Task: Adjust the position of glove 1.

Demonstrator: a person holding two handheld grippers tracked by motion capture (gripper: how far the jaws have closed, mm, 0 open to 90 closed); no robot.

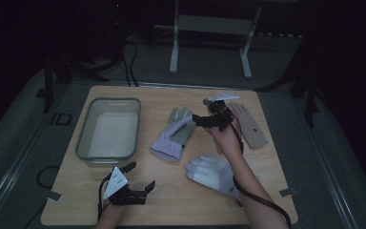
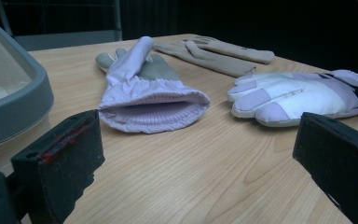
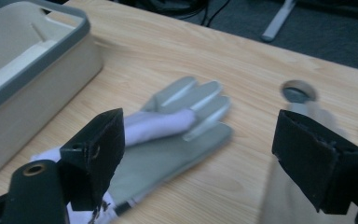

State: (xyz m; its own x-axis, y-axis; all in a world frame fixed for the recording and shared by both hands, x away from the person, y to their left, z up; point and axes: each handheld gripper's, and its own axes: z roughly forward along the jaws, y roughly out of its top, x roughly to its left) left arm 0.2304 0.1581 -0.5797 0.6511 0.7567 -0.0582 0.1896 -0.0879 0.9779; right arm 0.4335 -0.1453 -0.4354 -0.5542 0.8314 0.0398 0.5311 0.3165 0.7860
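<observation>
Black two-jaw grippers, red-scuffed fingers (image 2: pixel 58 144), grey three-cornered plates, trailing black cables, bare forearms

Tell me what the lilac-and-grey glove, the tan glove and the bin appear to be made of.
Lilac-and-grey glove: soft woven fabric, matte, with a gathered ribbed cuff; the grey palm looks smoother, possibly coated or leather-like. Tan glove: a napped, suede-like or knit material, dull surface, hard to tell which. Bin: rigid plastic by the look, pale walls with a thicker grey rim, slightly glossy.
</observation>
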